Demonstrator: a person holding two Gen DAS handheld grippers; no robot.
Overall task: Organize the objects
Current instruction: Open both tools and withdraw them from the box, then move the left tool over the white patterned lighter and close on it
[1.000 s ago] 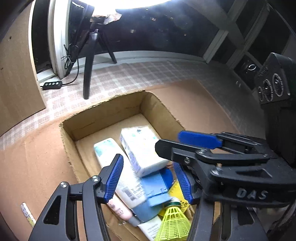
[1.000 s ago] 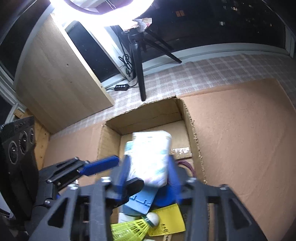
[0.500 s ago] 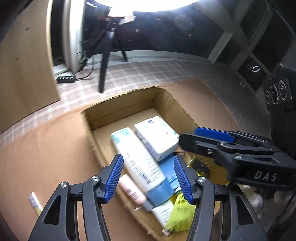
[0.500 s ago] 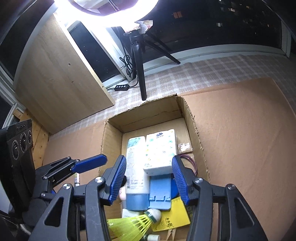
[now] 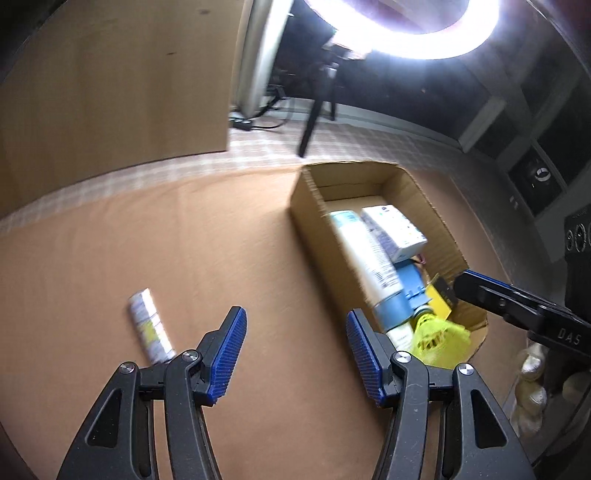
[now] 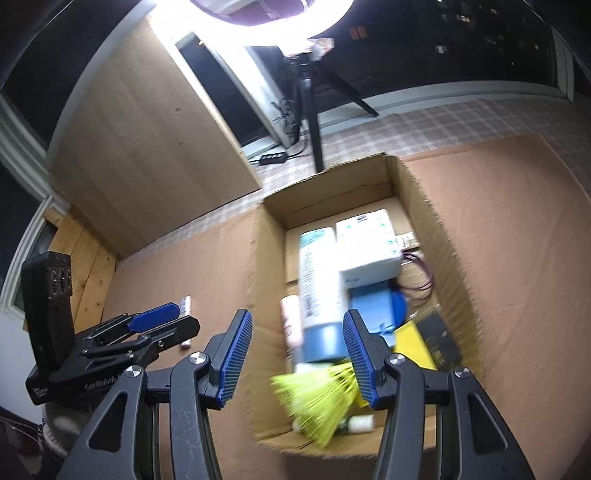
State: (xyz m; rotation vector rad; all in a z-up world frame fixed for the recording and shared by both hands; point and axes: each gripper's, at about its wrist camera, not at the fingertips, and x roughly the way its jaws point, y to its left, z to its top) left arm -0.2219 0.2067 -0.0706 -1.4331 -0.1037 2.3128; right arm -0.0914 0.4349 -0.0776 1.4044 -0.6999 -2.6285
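Handling judgement: small labelled tube (image 5: 150, 329) lying loose on brown cardboard sheet (image 5: 110, 258), left of cardboard box (image 5: 314, 236), looks light, slick and round, so empty, part-open left gripper (image 5: 293, 356) should pinch mid-body, across its width.

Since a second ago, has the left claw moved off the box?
Yes. The left claw has swung left, away from the cardboard box, and now sits open over bare mat near the small tube.

A bright ring light (image 6: 255, 14) on a black tripod (image 6: 314, 122) stood upper centre, checked floor (image 6: 461, 122) below, wooden panel (image 6: 147, 147) at left
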